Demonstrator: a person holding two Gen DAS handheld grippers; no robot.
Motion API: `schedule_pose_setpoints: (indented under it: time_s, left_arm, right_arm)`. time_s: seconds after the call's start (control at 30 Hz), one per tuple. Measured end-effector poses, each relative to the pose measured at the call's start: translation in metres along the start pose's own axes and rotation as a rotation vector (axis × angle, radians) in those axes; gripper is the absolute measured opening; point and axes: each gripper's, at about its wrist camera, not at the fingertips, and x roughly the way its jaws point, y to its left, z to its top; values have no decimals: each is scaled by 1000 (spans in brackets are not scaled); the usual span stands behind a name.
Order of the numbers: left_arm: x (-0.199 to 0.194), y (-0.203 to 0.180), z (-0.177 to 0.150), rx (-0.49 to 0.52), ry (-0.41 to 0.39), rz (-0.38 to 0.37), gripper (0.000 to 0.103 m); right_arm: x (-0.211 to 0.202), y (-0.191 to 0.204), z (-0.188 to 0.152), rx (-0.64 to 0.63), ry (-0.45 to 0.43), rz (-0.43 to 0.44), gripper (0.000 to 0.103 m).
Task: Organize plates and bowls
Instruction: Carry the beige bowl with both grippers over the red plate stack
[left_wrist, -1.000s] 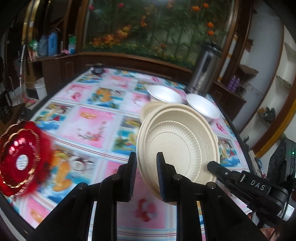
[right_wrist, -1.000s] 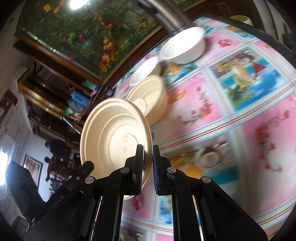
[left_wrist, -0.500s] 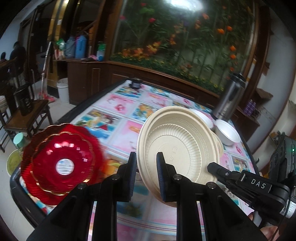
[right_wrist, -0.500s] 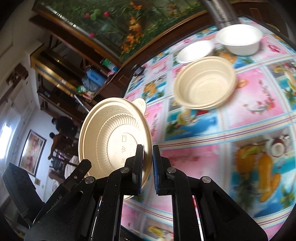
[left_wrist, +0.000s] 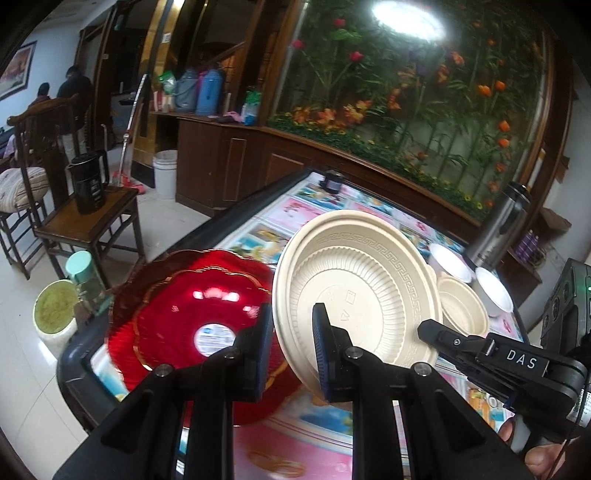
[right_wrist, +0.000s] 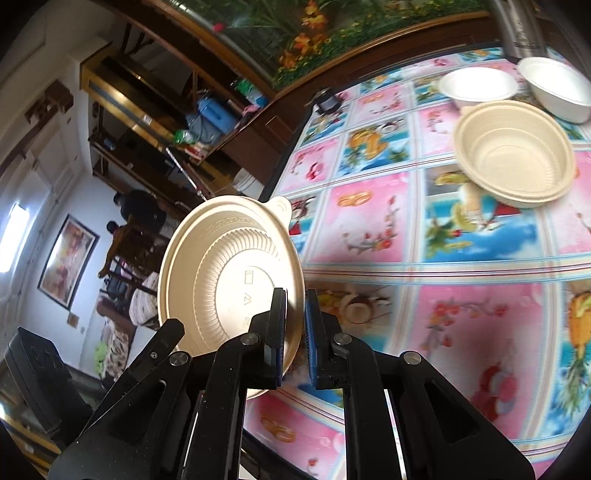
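A beige ribbed plate is held on edge above the table. My left gripper has its jaws either side of the plate's lower rim, a small gap showing. My right gripper is shut on the same plate, pinching its rim. A red scalloped plate lies at the table's near left corner. A beige bowl and two white bowls sit at the far right.
The table has a bright pink and blue picture cloth. A steel thermos stands by the white bowls. A small dark jar sits at the far edge. A wooden chair with a black jug stands left of the table.
Both grippers have carried the beige plate leftward and back toward the table's near left corner. The red plate has come closer to the middle of the left wrist view.
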Motion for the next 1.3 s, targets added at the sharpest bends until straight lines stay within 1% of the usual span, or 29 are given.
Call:
schedule_pose_setpoints:
  time_s: [0.27,0.57,0.83,1.3]
  left_arm:
    - [-4,32,6,-40,-21,45,20]
    - [-1,58,4,-74,-8,88,20]
    - [2,70,1,-93,10,113,20]
    - [9,80,-1,-105,30,148,20]
  right_arm:
    - [30,27,-5,-42,50,12,9]
    - [61,42,-12,-67,113,15,10]
    - [80,44,-22,-66,157,9,10]
    - [99,44,-29,-67,184,-17,10]
